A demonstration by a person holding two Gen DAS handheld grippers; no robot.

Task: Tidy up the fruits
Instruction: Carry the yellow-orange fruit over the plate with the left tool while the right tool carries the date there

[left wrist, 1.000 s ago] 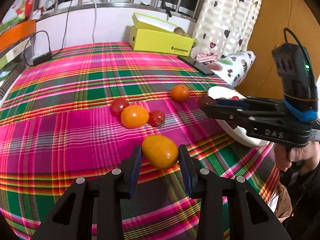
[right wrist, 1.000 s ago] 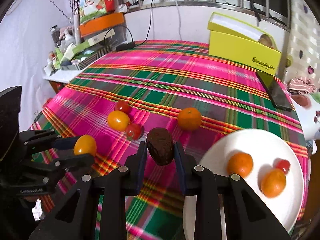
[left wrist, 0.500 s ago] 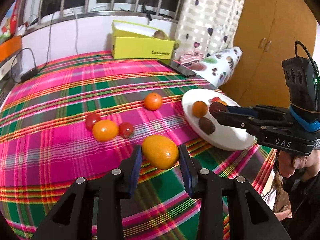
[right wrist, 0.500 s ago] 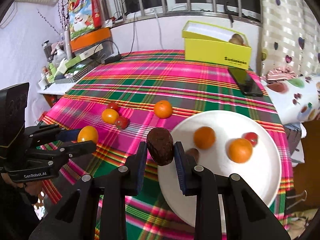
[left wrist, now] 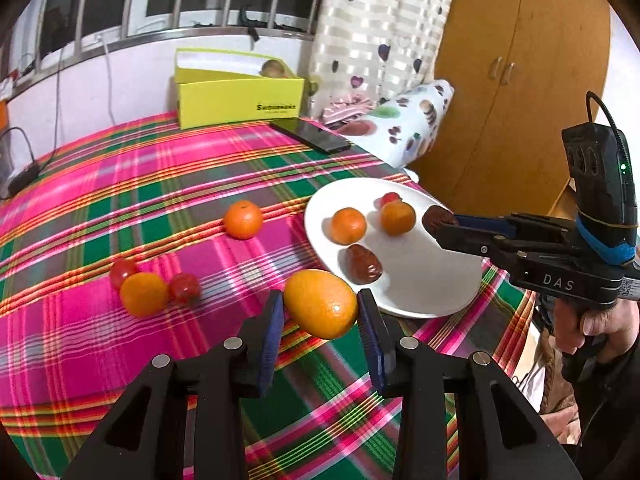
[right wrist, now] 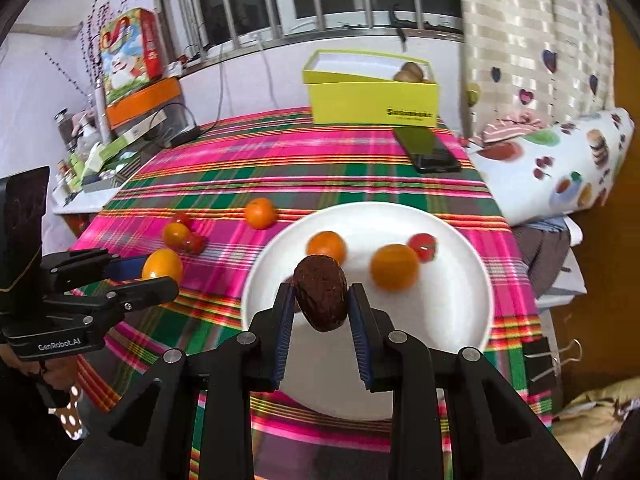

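Left wrist view: the left tool [left wrist: 322, 320] grips an orange kumquat [left wrist: 321, 304] between its blue pads, lifted off the plaid surface [left wrist: 120, 184], probably bound for the white plate [left wrist: 420, 288] just ahead and to its right. 3 fruits and a dark date [left wrist: 362, 264] already lie there.

Right wrist view: the right tool [right wrist: 320, 320] clamps a second dark date [right wrist: 320, 298], held above the plate's near half, likely for release. Only this view shows the plate whole; only the left view shows the lying date clearly.
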